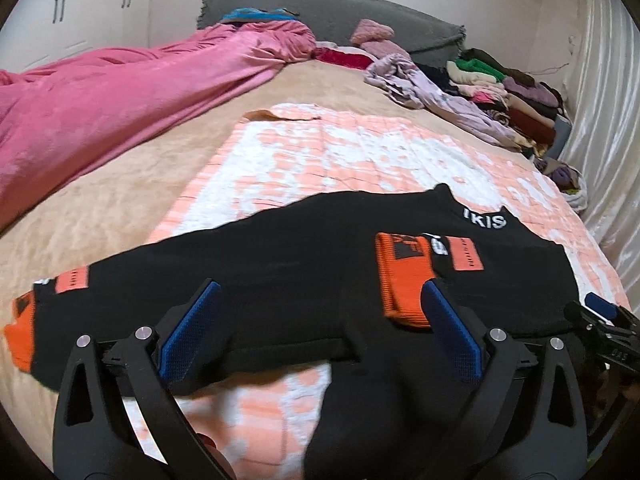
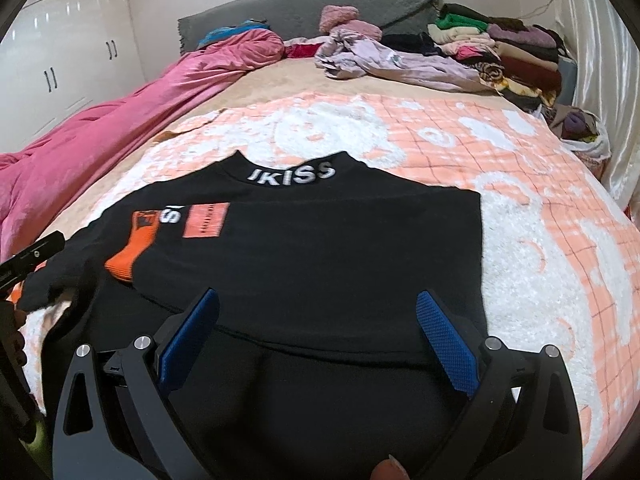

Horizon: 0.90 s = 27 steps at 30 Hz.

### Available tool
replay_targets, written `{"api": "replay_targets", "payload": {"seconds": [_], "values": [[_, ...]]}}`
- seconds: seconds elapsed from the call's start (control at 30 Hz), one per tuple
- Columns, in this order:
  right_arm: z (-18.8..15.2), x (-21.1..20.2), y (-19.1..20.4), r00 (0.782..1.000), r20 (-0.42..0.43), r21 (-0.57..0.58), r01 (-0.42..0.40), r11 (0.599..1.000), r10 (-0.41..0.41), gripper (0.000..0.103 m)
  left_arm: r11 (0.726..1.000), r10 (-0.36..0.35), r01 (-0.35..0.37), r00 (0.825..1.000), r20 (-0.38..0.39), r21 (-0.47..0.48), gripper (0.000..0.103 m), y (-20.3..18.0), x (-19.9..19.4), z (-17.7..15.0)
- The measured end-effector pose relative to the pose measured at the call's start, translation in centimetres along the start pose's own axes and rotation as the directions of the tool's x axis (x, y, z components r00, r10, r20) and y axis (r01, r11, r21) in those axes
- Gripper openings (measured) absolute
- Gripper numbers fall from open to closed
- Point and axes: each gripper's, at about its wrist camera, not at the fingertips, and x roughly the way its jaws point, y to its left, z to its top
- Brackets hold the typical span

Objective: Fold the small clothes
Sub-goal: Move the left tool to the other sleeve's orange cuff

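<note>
A black sweater (image 1: pixel 300 264) with a white-lettered collar and orange cuffs lies flat on the peach-and-white blanket (image 1: pixel 340 152). One sleeve is folded across the body, its orange cuff (image 1: pixel 404 276) resting on the chest. The other cuff (image 1: pixel 20 340) lies out at the far left. My left gripper (image 1: pixel 320 292) stands wide open just above the sweater's hem, with nothing pinched. In the right wrist view the sweater (image 2: pixel 320 240) fills the middle, and my right gripper (image 2: pixel 318 296) is wide open over its near edge. The folded cuff (image 2: pixel 128 264) lies to its left.
A pink duvet (image 1: pixel 100 108) runs along the bed's left side. Stacked clothes (image 2: pixel 512 52) and a crumpled lilac garment (image 2: pixel 384 60) crowd the far right by the grey headboard (image 2: pixel 300 8). A shiny curtain (image 1: pixel 608 120) lines the right edge, and white wardrobes (image 2: pixel 68 56) stand at left.
</note>
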Motion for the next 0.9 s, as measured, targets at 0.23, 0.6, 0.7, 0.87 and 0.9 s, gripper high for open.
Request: {"api": "replay_targets", "payload": {"seconds": [0.23,0.6,0.7,0.87,0.9], "values": [[0.4,-0.5,2.3,0.999,0.019,-0.038,-0.032,0.999,0.032,0.098,0.999,0.053,-0.053,0.998,0.021,-0.015,0.093,2.1,-1.2,-0.6],[1.3,-1.3,7.3,0.993,0.036,-0.126,-0.104,0.987,0.109,0.098,0.989,0.125,-0.121,0.991,0.038,-0.09,0.093,6.3,-2.7,-1.9],[1.6,-1.4,9.0,0.99,0.037,-0.161,-0.126,0.979,0.134,0.098,0.981,0.149,-0.139,0.987,0.065,-0.138,0.093,7.9,-3.7,-2.1],[2.2,-1.6,11.9,0.984,0.045,-0.217,-0.159,0.963,0.173,0.098,0.963,0.2,-0.177,0.975,0.096,-0.205,0.093,10.4,-5.1,-2.4],[2.3,-1.6,12.5,0.982,0.046,-0.225,-0.168,0.96,0.183,0.098,0.959,0.202,-0.178,0.975,0.094,-0.219,0.093,10.9,-5.2,-2.5]]}}
